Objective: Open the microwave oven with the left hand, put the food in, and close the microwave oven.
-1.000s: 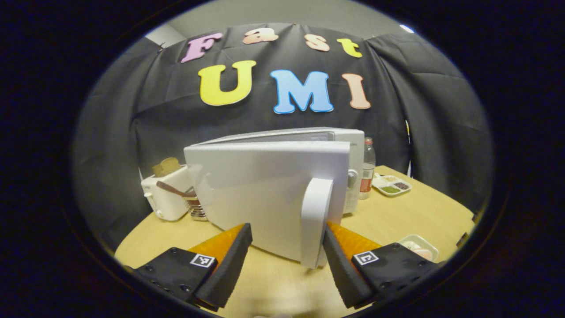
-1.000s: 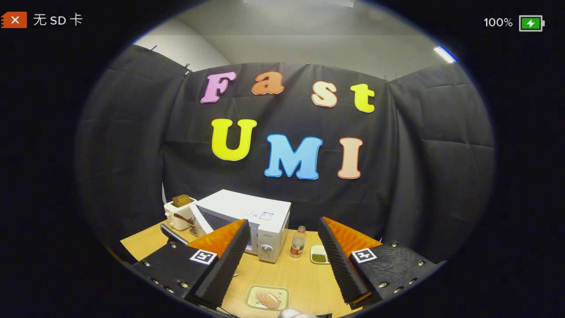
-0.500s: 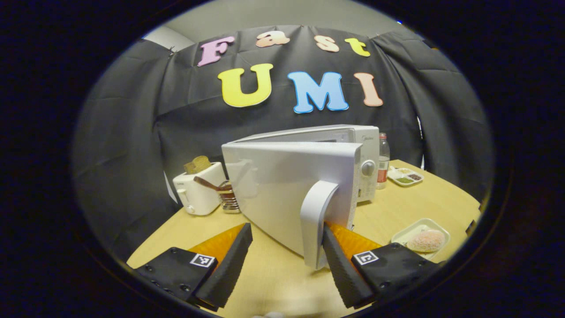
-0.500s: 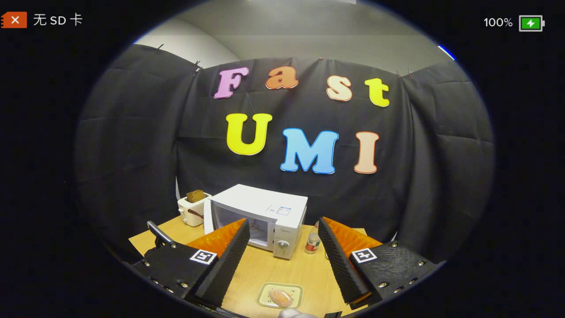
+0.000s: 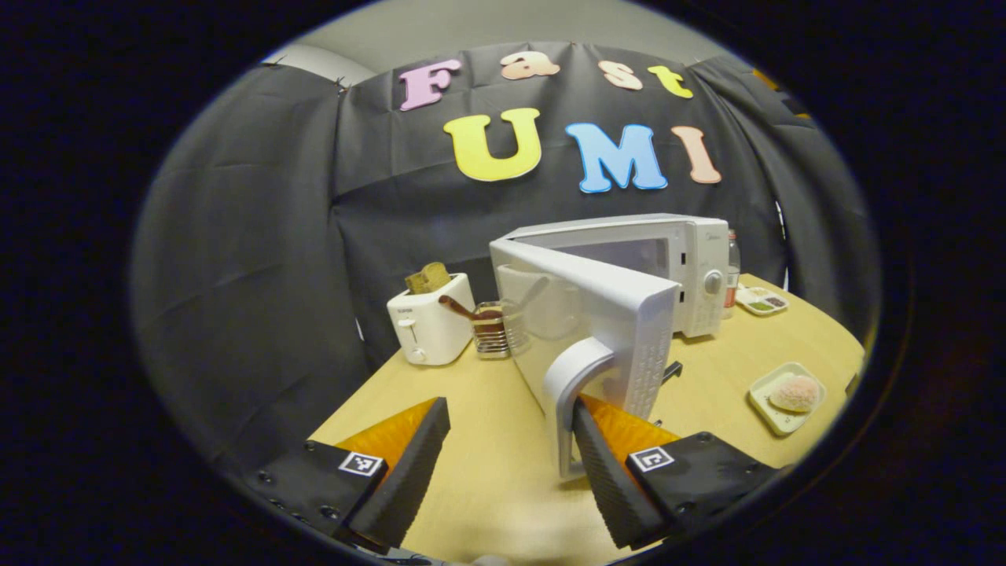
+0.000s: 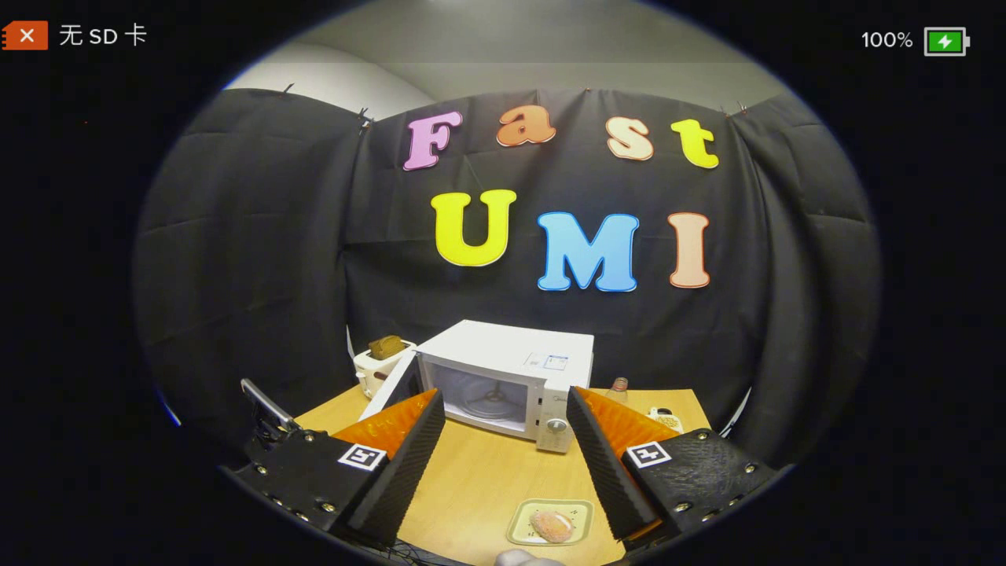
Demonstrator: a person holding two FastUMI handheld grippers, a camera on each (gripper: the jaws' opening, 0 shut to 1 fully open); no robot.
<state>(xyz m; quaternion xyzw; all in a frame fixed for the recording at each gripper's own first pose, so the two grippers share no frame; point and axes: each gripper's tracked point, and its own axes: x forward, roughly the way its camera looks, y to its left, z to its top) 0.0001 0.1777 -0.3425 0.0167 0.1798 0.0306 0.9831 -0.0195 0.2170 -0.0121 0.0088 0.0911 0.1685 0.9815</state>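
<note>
Food (image 6: 552,525) lies in tray (image 6: 523,536); microwave (image 6: 503,385) open.

Not much here can be read. Each finger of the left gripper (image 5: 508,410) and the right gripper (image 6: 504,398) carries a small square black-and-white code marker (image 5: 361,463), a pattern rather than words. The microwave (image 6: 503,354) has a sticker (image 6: 550,362) on top and a small brand mark (image 5: 714,227) above its dial, both too small to make out. The toaster (image 5: 428,326) bears a tiny mark, also illegible.
</note>
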